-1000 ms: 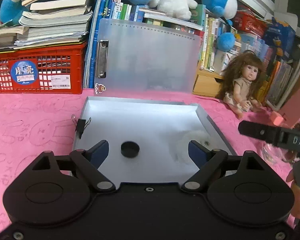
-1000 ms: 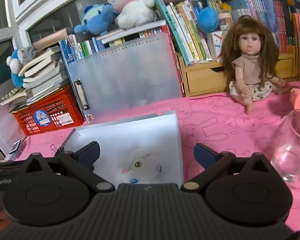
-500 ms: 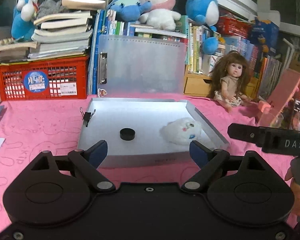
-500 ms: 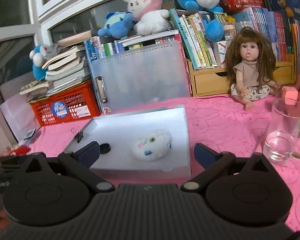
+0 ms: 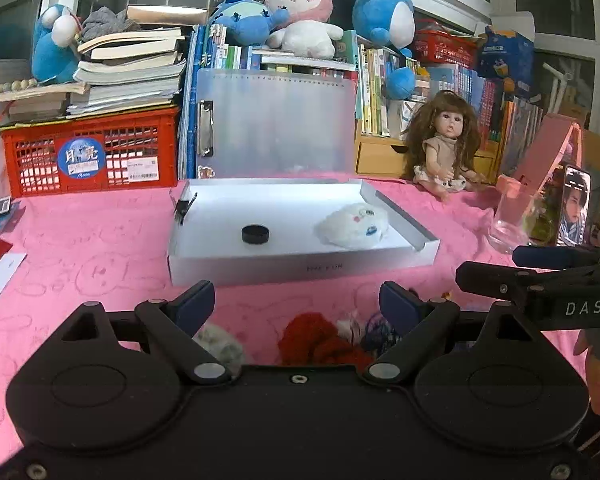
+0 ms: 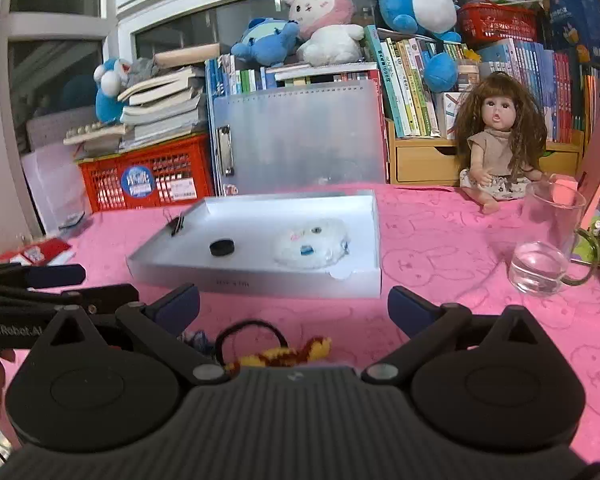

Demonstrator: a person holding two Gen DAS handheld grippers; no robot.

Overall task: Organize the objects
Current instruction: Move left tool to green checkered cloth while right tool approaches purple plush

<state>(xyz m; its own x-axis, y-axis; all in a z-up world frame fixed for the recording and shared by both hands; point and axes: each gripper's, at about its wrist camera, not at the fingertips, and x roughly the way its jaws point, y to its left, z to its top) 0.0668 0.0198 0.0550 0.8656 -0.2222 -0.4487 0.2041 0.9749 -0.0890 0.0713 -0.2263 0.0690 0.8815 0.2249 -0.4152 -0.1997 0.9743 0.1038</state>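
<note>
A shallow white tray (image 5: pixel 300 268) (image 6: pixel 256 282) lies on the pink cloth. It holds a black round cap (image 5: pixel 255 234) (image 6: pixel 222 247), a white plush face (image 5: pixel 354 222) (image 6: pixel 312 242) and a black binder clip (image 5: pixel 183 208) (image 6: pixel 176 224) on its left rim. My left gripper (image 5: pixel 296 306) is open and empty, in front of the tray. Below it lie a grey pompom (image 5: pixel 220 344), a red fuzzy item (image 5: pixel 320 340) and dark hair ties (image 5: pixel 374 326). My right gripper (image 6: pixel 294 308) is open and empty above a black hair tie (image 6: pixel 252 332) and a yellow-red fuzzy scrunchie (image 6: pixel 292 354).
A glass mug (image 6: pixel 548 248) (image 5: pixel 508 220) stands right of the tray. A doll (image 6: pixel 500 148), a red crate (image 5: pixel 88 152), a translucent folder (image 5: pixel 276 124), books and plush toys line the back. A phone (image 5: pixel 575 208) leans at right. Red packets (image 6: pixel 40 250) lie at left.
Both grippers have pulled back from over the tray toward the front. The small items on the cloth in front of the tray have come into view.
</note>
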